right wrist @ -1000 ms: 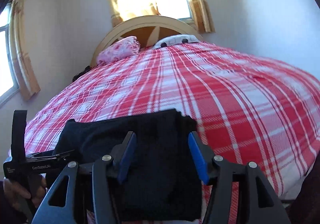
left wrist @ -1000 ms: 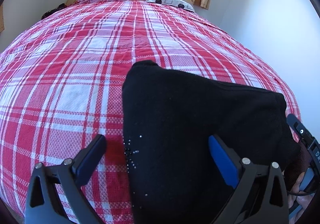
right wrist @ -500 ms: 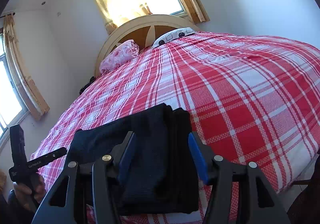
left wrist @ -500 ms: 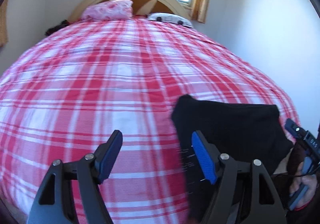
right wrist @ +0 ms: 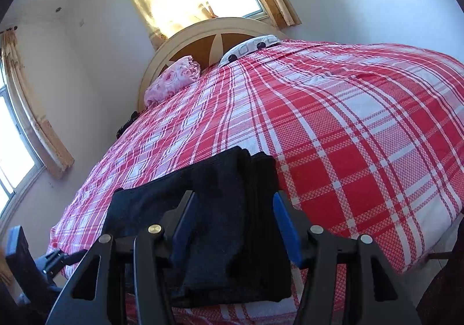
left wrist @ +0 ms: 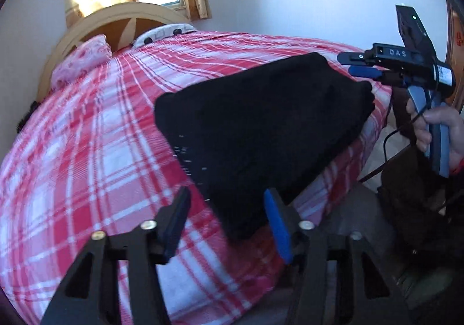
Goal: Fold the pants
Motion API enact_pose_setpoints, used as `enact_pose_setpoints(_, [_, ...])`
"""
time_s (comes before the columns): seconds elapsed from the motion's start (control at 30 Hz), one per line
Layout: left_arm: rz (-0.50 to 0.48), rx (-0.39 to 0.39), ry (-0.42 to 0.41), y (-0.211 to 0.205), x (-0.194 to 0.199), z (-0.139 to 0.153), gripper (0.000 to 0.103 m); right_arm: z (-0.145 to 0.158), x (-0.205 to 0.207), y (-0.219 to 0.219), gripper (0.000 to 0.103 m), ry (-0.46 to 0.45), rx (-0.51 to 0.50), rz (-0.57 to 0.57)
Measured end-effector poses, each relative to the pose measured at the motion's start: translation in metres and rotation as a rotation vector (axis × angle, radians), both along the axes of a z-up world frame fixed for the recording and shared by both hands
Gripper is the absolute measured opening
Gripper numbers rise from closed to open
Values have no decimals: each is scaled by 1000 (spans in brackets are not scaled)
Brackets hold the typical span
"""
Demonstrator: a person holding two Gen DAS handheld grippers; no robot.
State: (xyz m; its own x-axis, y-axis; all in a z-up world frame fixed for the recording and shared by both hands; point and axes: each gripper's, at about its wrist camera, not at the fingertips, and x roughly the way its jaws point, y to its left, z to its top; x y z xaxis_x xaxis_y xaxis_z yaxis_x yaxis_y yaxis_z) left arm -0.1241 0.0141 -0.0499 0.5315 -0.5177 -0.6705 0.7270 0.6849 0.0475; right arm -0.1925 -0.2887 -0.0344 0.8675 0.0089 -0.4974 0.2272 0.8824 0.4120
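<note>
In the left wrist view, "DAS" reads on the right gripper (left wrist: 364,71), held level in a hand (left wrist: 438,133) beside the bed's corner, its claw state unclear here. The left gripper (left wrist: 226,223) hangs with fingers apart, empty, by the folded black pants (left wrist: 261,127) on the plaid bedspread (left wrist: 87,151). In the right wrist view, the right gripper's (right wrist: 235,226) blue pads (right wrist: 285,226) stand apart over the pants (right wrist: 220,209).

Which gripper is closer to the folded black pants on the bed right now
Right. The right gripper has its open fingers over the folded black pants at the bed's near edge. The left gripper hangs open just off the pants' near corner, above the plaid bedspread.
</note>
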Motion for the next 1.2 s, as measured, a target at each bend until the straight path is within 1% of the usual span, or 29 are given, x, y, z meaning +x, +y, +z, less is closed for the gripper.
enact_pose_setpoints(0.03, [-4,-6,31,-3,4,-4,39,2,-2,-1,57,-6,4,-2])
enact_pose_setpoints(0.1, [-9,5,36,-7,3,-8,39,7,-5,3,57,-18,-1,10])
enact_pose_setpoints(0.17, [-8,13,30,-9,0,-9,39,19,-1,13,57,-40,-31,71])
enact_pose_setpoints(0.2, [2,2,44,-7,2,-10,39,23,2,18,57,-46,-44,97])
enact_pose_setpoints(0.23, [14,-11,58,-6,3,-11,39,30,11,28,57,-53,-65,160])
enact_pose_setpoints(0.27, [30,-27,75,-6,4,-10,36,34,19,36,57,-56,-73,209])
enact_pose_setpoints(0.3, [47,-42,90,-5,5,-11,28,36,28,44,57,-53,-76,258])
enact_pose_setpoints(0.33, [63,-56,101,-5,5,-11,26,38,42,56,57,-38,-85,318])
enact_pose_setpoints(0.4, [80,-79,124,-4,4,-10,17,39,76,87,57,3,-140,439])
enact_pose_setpoints(0.47, [88,-88,138,-3,2,-10,15,37,101,112,57,30,-184,518])
enact_pose_setpoints(0.5, [94,-87,143,-3,2,-10,14,34,118,128,57,58,-214,548])
enact_pose_setpoints(0.57, [108,-75,143,-1,0,-11,14,27,142,143,57,102,-225,574])
enact_pose_setpoints(0.63, [115,-55,133,-1,-3,-12,14,16,167,156,54,167,-196,599])
enact_pose_setpoints(0.67, [116,-48,124,-1,-5,-12,14,12,174,161,51,187,-191,617])
enact_pose_setpoints(0.7, [119,-46,119,-1,-6,-12,14,8,178,168,44,199,-203,637])
enact_pose_setpoints(0.73, [122,-49,120,-1,-6,-13,14,4,184,178,37,223,-246,658])
enact_pose_setpoints(0.77, [124,-53,126,-1,-5,-14,13,-3,189,187,35,264,-301,663])
enact_pose_setpoints(0.8, [128,-59,135,-1,-4,-15,13,-10,194,192,32,297,-319,663])
enact_pose_setpoints(0.83, [129,-64,141,-1,-4,-16,13,-19,202,194,32,342,-305,650])
enact_pose_setpoints(0.87, [126,-63,145,-4,-4,-16,13,-25,208,191,31,365,-284,638])
enact_pose_setpoints(0.93, [116,-44,151,-7,-6,-18,12,-35,223,187,27,389,-227,626])
enact_pose_setpoints(1.0, [110,-38,173,-8,-8,-21,12,-40,231,185,23,399,-194,627])
enact_pose_setpoints(1.1, [112,-32,224,-5,-9,-28,12,-47,240,184,23,410,-151,628])
enact_pose_setpoints(1.17, [106,-1,274,-2,-12,-37,12,-46,239,181,23,396,-133,631])
enact_pose_setpoints(1.2, [111,8,276,0,-14,-39,12,-46,237,180,23,391,-126,631])
